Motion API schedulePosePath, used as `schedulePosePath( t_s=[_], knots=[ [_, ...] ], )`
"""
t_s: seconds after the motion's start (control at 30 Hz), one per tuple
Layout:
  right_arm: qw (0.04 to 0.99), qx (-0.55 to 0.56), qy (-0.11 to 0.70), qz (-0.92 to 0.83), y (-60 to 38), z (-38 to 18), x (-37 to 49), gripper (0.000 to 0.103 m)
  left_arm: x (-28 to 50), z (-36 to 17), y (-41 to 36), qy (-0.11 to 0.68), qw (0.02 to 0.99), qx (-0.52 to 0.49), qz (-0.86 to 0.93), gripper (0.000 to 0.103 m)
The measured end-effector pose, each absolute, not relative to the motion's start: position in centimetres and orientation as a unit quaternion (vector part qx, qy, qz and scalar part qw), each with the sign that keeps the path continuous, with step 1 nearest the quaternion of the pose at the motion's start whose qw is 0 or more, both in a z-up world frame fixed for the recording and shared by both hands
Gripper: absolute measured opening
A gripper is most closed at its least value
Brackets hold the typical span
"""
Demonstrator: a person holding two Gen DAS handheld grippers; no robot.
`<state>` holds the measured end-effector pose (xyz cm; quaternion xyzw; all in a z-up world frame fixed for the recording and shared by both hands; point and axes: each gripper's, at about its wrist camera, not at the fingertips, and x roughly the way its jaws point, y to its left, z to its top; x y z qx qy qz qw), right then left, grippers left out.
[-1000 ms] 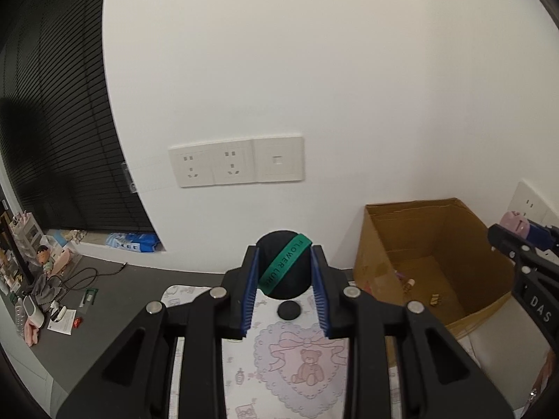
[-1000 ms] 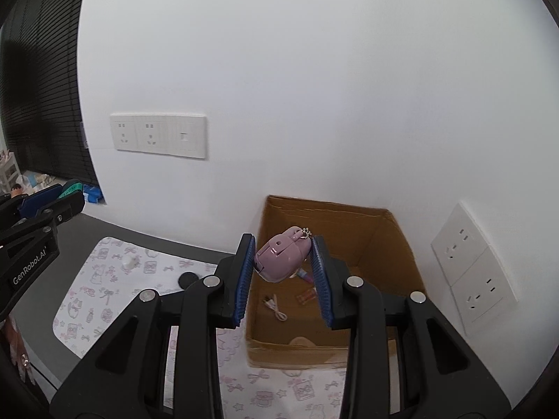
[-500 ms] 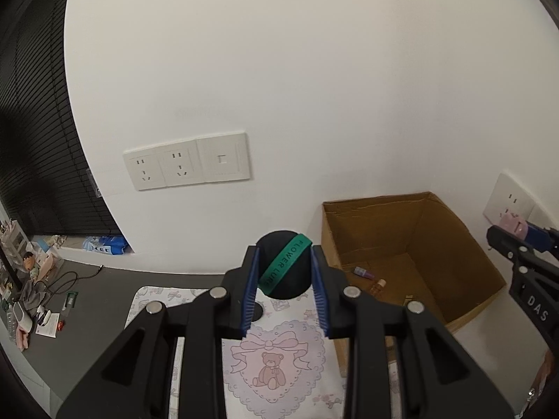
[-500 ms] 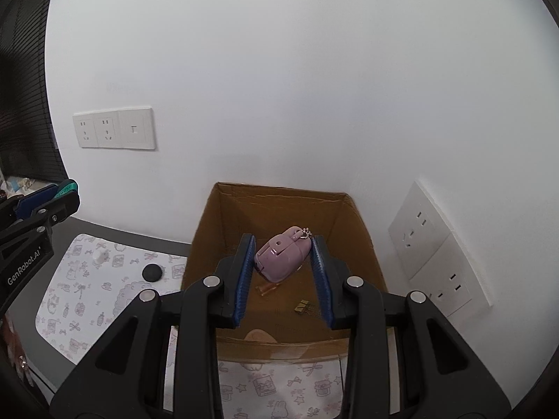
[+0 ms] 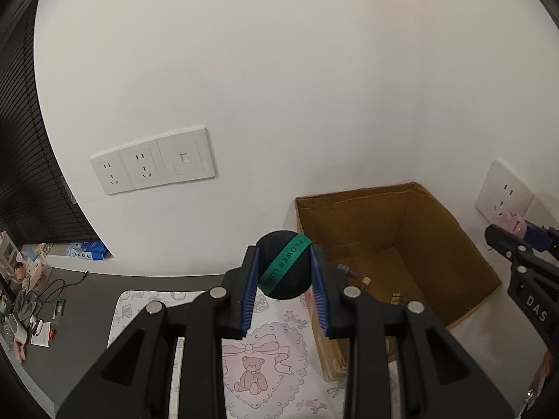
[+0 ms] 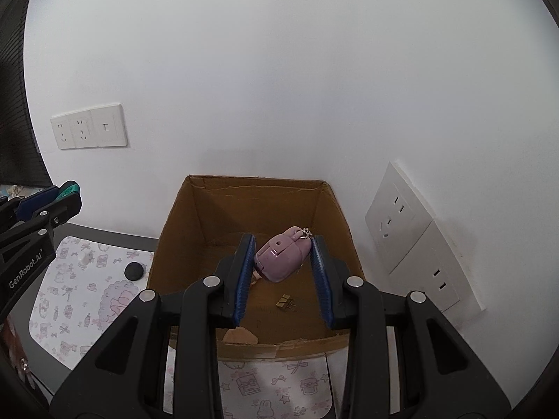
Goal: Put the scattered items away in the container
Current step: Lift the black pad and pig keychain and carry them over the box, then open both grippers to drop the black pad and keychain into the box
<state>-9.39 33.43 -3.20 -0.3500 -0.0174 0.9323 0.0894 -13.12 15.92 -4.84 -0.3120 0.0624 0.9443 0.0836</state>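
My left gripper point(image 5: 283, 266) is shut on a black ball with a green band point(image 5: 284, 265), held in the air above the mat just left of the open cardboard box point(image 5: 450, 220). My right gripper point(image 6: 282, 256) is shut on a pink case with a metal ring point(image 6: 281, 259), held over the inside of the box point(image 6: 335, 206). The box floor holds a gold binder clip point(image 6: 285, 302), small bottles point(image 5: 349, 271) and a tan piece point(image 6: 240, 336). The right gripper also shows in the left wrist view point(image 5: 510, 230), and the left gripper in the right wrist view point(image 6: 52, 199).
A patterned white mat point(image 6: 87, 300) lies left of the box with a black disc point(image 6: 134, 270) and a small white item point(image 6: 84, 258) on it. Wall sockets point(image 5: 153, 167) sit behind, more sockets point(image 6: 415, 237) right of the box. Clutter point(image 5: 24, 296) lies on the dark surface far left.
Both grippers have moved right toward the box. The right gripper with the pink case is now over the box interior; the left with the ball is beside its left wall.
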Motion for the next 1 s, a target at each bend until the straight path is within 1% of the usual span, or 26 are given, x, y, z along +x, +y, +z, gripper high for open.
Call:
schedulePosePath(
  t_s=[0.3, 0.53, 0.93, 0.97, 1.0],
  knots=[
    [0.093, -0.373, -0.006, 0.923, 34.6, -6.1, -11.8, 0.034, -16.2, -7.6, 18.1, 0.073, 0.106, -0.347, 0.929, 0.029],
    [0.098, -0.402, 0.004, 0.910, 35.8, -9.4, -13.8, 0.034, -18.6, -11.2, 20.3, 0.084, 0.131, -0.383, 0.911, 0.029],
    [0.106, -0.432, 0.017, 0.895, 37.0, -13.5, -15.1, 0.034, -19.0, -14.1, 23.1, 0.102, 0.164, -0.406, 0.893, 0.029],
    [0.106, -0.432, 0.017, 0.895, 37.0, -13.6, -15.1, 0.034, -19.0, -14.3, 23.2, 0.103, 0.164, -0.407, 0.892, 0.029],
    [0.107, -0.433, 0.017, 0.895, 37.0, -13.8, -15.1, 0.034, -19.1, -14.4, 23.3, 0.105, 0.164, -0.411, 0.891, 0.032]
  ],
)
